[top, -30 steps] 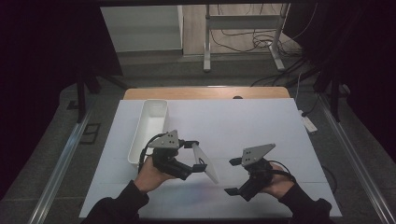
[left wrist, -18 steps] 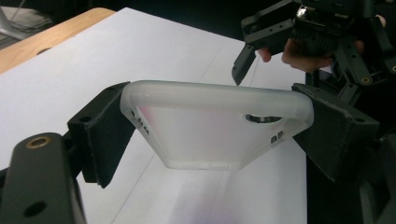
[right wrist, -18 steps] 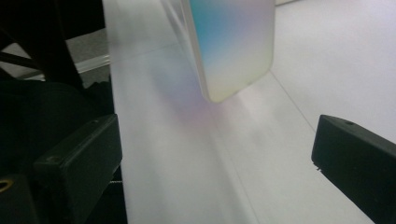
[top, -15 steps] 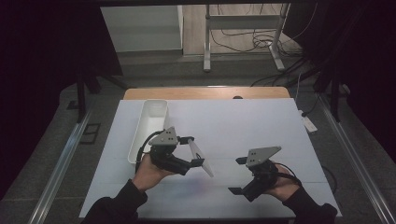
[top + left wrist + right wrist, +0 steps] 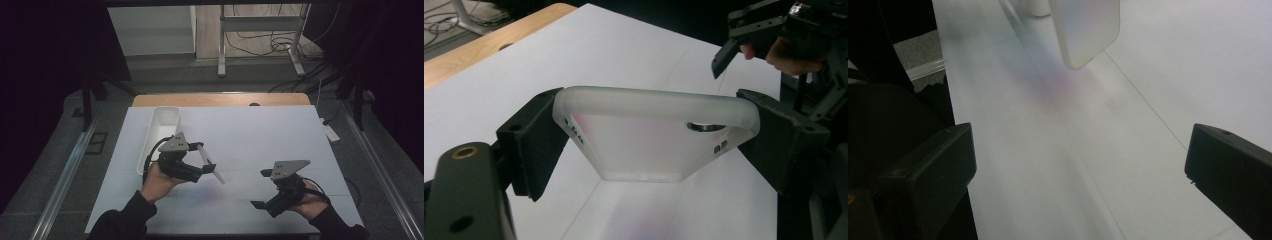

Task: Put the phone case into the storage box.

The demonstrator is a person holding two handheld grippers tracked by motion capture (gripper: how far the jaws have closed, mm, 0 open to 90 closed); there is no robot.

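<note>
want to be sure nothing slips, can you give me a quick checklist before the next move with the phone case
1. Left gripper shut on the translucent phone case by its two long edges: ok.
2. Case clear of the white table, held up in the air: ok.
3. Right gripper open with nothing between its jaws, which have just been opening: ok.
4. Right gripper apart from the case, off to the side: ok.
5. White bin beside the left hand ready to take the case: cannot tell, its inside is only partly visible.
6. Grip firm enough not to slip: cannot tell.
</note>
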